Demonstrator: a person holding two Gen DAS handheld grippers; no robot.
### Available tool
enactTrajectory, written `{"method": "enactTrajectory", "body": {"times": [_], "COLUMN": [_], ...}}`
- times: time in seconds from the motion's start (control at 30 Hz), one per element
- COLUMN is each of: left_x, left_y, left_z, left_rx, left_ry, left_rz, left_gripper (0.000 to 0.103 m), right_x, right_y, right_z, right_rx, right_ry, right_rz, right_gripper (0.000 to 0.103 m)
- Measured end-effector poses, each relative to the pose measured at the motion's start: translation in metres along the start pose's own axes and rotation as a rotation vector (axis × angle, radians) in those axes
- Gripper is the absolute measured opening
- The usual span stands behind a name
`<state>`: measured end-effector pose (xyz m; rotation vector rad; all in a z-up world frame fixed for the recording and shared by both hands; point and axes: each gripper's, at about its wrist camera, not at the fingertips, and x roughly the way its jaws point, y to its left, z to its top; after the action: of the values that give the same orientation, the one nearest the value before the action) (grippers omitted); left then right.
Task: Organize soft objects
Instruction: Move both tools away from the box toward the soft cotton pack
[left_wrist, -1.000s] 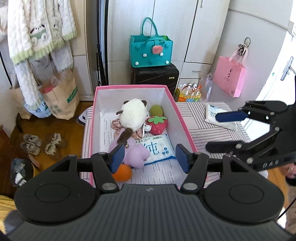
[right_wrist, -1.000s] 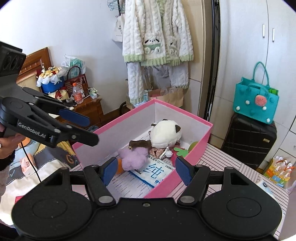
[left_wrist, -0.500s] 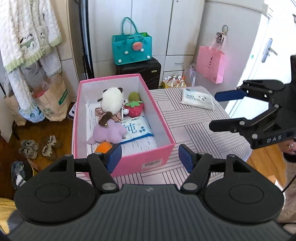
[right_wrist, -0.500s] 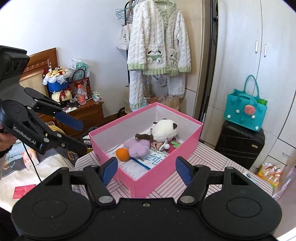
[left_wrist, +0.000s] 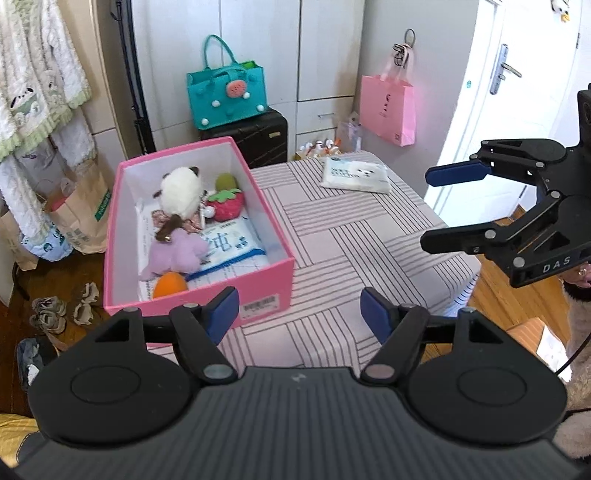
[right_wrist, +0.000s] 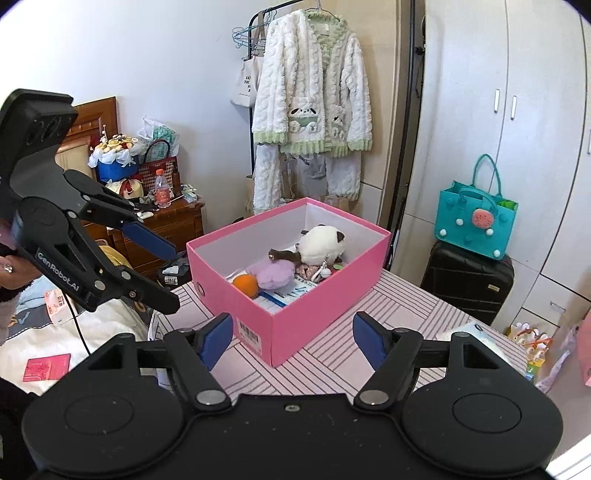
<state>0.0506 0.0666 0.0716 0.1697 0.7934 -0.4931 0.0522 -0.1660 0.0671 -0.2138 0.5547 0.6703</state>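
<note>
We see the soft toys inside the pink box (left_wrist: 280, 273): white plush (left_wrist: 181, 194), strawberry (left_wrist: 226, 205), purple plush (left_wrist: 177, 251), orange ball (left_wrist: 169, 285). They look light and squashy, so we judge pinching the bulk best. Beyond the box a tissue pack (left_wrist: 354, 176) lies on the striped surface (left_wrist: 354, 243). Left tool (left_wrist: 298, 314) and right tool (right_wrist: 291, 338) are both empty, jaws spreading.

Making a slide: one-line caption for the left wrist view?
Both claws empty above a striped table; soft toys fill the pink box, tissue pack outside.
</note>
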Motion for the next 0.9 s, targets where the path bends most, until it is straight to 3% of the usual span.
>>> {"method": "enactTrajectory", "body": {"times": [0.23, 0.47, 0.7, 0.9], "left_x": [0.009, 0.048, 0.087, 0.123], "left_y": [-0.023, -0.050, -0.065, -0.071], "left_z": [-0.007, 0.003, 0.022, 0.046], "left_rx": [0.064, 0.076, 0.065, 0.041], "left_ry": [-0.067, -0.066, -0.146, -0.172], "left_rz": [-0.091, -0.187, -0.178, -0.130], "left_gripper": [0.076, 0.076, 0.077, 0.084], "right_x": [-0.009, -0.018, -0.012, 0.004], "right_y": [-0.017, -0.044, -0.077, -0.115], "right_z": [-0.026, -0.056, -0.087, -0.104], "right_rx": [0.077, 0.155, 0.189, 0.242], "right_ry": [-0.005, -0.032, -0.072, -0.113], "right_rz": [-0.006, -0.064, -0.153, -0.223], "right_gripper": [0.077, 0.078, 0.081, 0.084]}}
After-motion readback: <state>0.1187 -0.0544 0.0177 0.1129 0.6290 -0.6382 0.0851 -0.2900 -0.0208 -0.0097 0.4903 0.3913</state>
